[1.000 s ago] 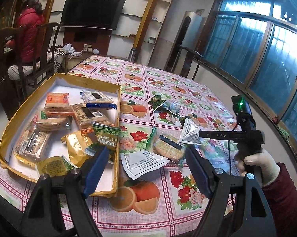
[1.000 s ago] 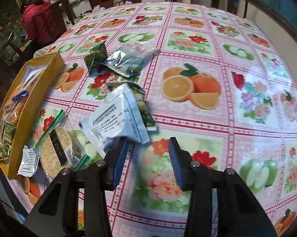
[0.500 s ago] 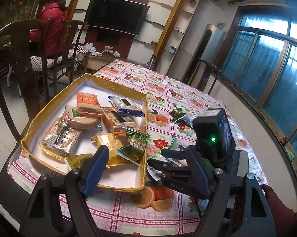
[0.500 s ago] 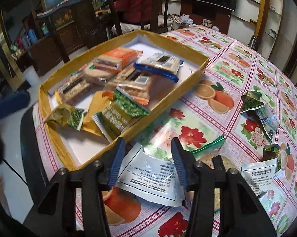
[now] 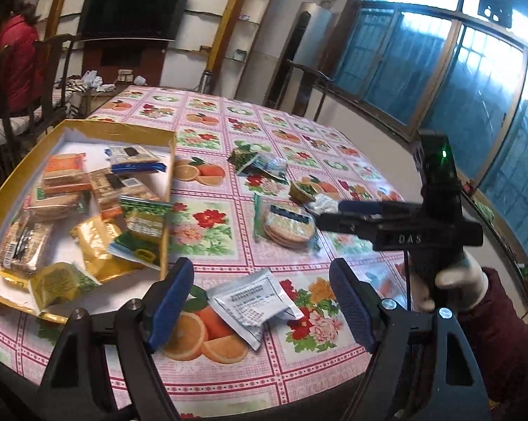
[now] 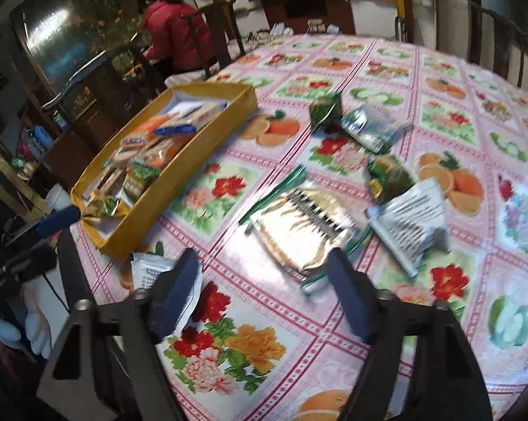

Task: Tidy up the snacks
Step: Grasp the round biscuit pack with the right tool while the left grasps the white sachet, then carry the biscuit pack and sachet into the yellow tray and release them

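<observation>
We are holding the left gripper point(image 5: 260, 301) spread over the bench's point(image 5: 228, 249) near edge, a white packet point(image 5: 251, 301) lying on the cloth between its fingers, untouched. Our right gripper point(image 6: 264, 294) is opening with nothing between its jaws, a silver cracker pack point(image 6: 302, 231) lying just beyond. The gold box point(image 5: 165, 189) of snacks is sitting at the bench's left edge.

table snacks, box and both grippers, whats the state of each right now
left gripper: open, nothing between the jaws
right gripper: jaws opening, nothing between them
yellow box: open-topped, partly filled with packets
white packet: flat on the table, outside the box
round cracker pack: sealed, flat on the table
green packet: on the table, outside the box
</observation>
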### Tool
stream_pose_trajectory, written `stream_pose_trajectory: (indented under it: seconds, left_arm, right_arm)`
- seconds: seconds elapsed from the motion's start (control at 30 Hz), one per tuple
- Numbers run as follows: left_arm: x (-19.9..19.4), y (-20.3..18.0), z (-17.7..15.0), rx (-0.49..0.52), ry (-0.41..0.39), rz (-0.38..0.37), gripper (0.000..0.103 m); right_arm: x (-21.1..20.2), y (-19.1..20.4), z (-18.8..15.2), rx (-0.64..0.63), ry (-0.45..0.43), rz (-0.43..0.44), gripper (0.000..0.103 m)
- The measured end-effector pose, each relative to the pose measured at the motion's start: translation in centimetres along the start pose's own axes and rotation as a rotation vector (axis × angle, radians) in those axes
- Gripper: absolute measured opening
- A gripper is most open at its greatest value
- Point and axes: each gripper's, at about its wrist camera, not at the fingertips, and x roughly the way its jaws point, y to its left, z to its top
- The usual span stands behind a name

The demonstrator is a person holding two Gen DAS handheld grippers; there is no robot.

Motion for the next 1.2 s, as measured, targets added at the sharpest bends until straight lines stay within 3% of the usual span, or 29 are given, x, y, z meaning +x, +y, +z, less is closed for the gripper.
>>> stream_pose_trajectory:
  seconds: [0.07, 0.27, 0.37, 0.47, 0.67, 0.73, 0.77, 0.93, 1.0, 1.2]
  left_arm:
    - [1.4, -1.4, -0.6, 0.063, 0.049, -0.005, 0.08]
    - [5.5, -4.1, -1.7, 0.24, 0.167, 0.073, 0.08]
    - [6.9, -3.6, -1.6, 0.262, 0.202, 0.091, 0.08]
    - [8.4, -3.2, -1.7, 0.284, 0.24, 0.122, 0.08]
    - [9.9, -4.2, -2.6, 0.359, 0.325, 0.094, 0.079]
    - [9.7, -4.2, -2.4, 0.348, 0.317, 0.092, 0.06]
    - [9.5, -3.9, -2.2, 0.327, 0.313, 0.084, 0.041]
    - [8.9, -3.1, -1.7, 0.24, 0.3, 0.071, 0.028]
    - [8.5, -2.9, -1.4, 0.218, 0.281, 0.068, 0.017]
    - [5.7, -2.0, -0.4, 0.149, 0.199, 0.026, 0.014]
  right_arm:
    - [-0.2, 0.9, 0.4, -0.065, -0.033, -0.029, 0.088]
    - [5.9, 2.6, 3.3, -0.264, 0.075, -0.101, 0.088]
    - [8.0, 2.1, 3.4, -0.279, 0.143, -0.114, 0.088]
    - [7.9, 2.5, 2.9, -0.303, 0.131, -0.148, 0.088]
    - [7.2, 1.6, 1.4, -0.306, 0.146, -0.214, 0.088]
    - [7.0, 0.4, 1.0, -0.246, 0.154, -0.174, 0.088]
    - [6.8, -0.1, 0.9, -0.228, 0.152, -0.175, 0.087]
    - [5.5, -2.2, 0.8, -0.086, 0.128, -0.098, 0.076]
    - [5.2, -2.3, 0.6, -0.069, 0.12, -0.094, 0.074]
    - [3.7, -2.8, 0.0, -0.008, 0.084, -0.063, 0.073]
